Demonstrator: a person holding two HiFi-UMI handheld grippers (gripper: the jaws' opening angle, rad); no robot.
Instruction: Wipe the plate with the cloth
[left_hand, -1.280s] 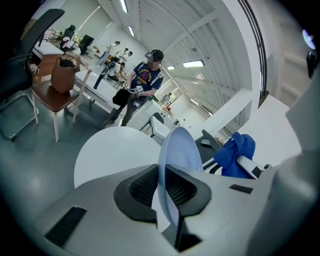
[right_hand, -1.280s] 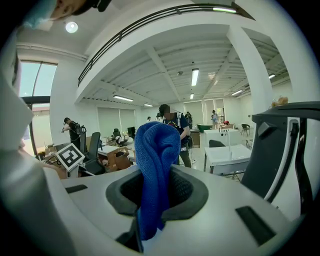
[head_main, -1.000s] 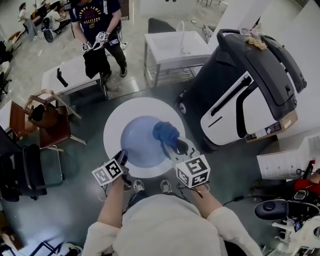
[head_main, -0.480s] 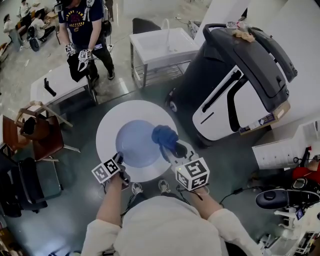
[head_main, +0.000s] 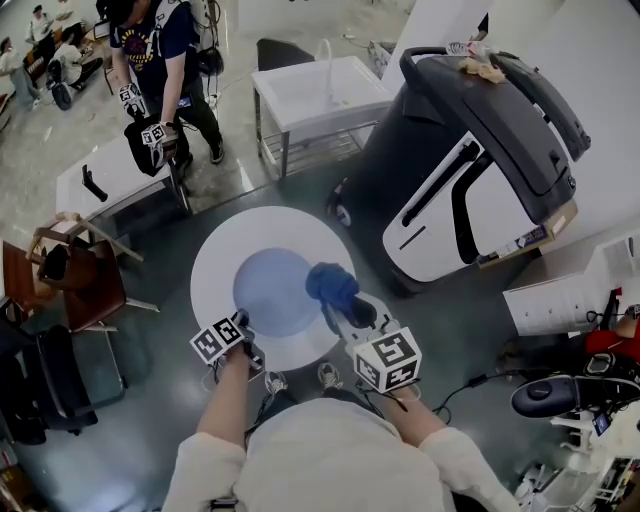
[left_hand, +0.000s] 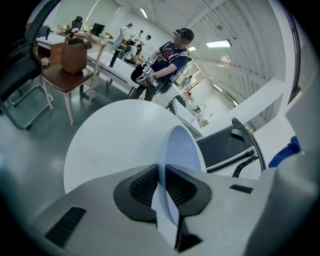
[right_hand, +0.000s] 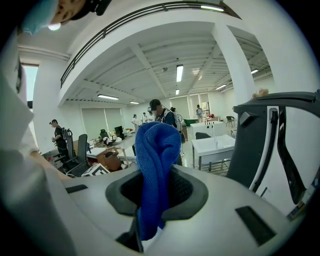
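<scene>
Head view: your right hand-held gripper (head_main: 338, 303) is pinching the cloth (head_main: 330, 282) at the right edge of the plate (head_main: 268, 290); your left hand-held gripper (head_main: 243, 324) is clamping the near rim (so wipe leftward).

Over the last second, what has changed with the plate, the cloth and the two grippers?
The left gripper has lowered the plate a little toward the round white table; the plate looks slightly smaller in the head view. Nothing was taken hold of or let go. Unchanged: the left gripper is clamped on the plate's rim, and the right gripper is clamped on the blue cloth, which sits at the plate's right edge.
</scene>
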